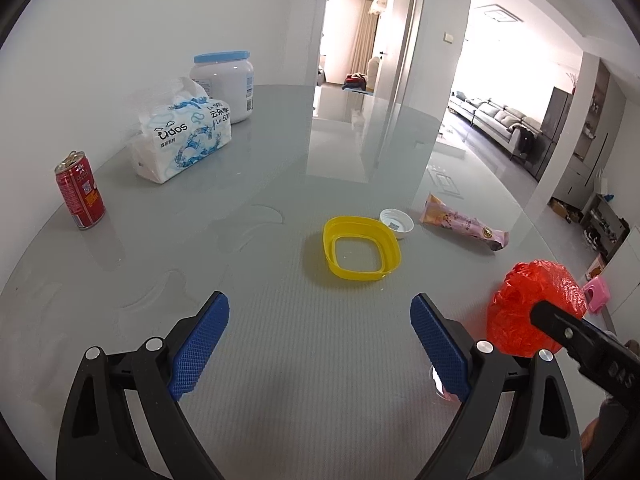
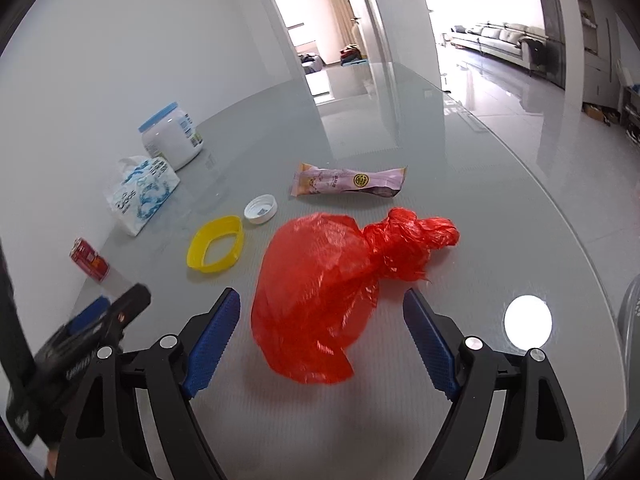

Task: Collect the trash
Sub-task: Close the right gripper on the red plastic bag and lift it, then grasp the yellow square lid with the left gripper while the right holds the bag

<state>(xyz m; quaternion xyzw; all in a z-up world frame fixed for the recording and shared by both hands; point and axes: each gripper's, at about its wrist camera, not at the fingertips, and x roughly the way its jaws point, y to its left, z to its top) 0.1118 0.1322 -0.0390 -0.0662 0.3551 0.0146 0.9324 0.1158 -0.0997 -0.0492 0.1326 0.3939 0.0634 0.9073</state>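
A knotted red plastic bag lies on the grey glass table, between and just beyond the open fingers of my right gripper. It also shows in the left wrist view, partly behind the right gripper's finger. My left gripper is open and empty above the table, short of a yellow plastic ring. Beyond the ring lie a white bottle cap and a pink snack wrapper. A red can stands at the far left.
A tissue pack and a white jar with a blue lid stand at the back left by the wall. The table's curved edge runs along the right, with floor below. A doorway and a living room lie beyond.
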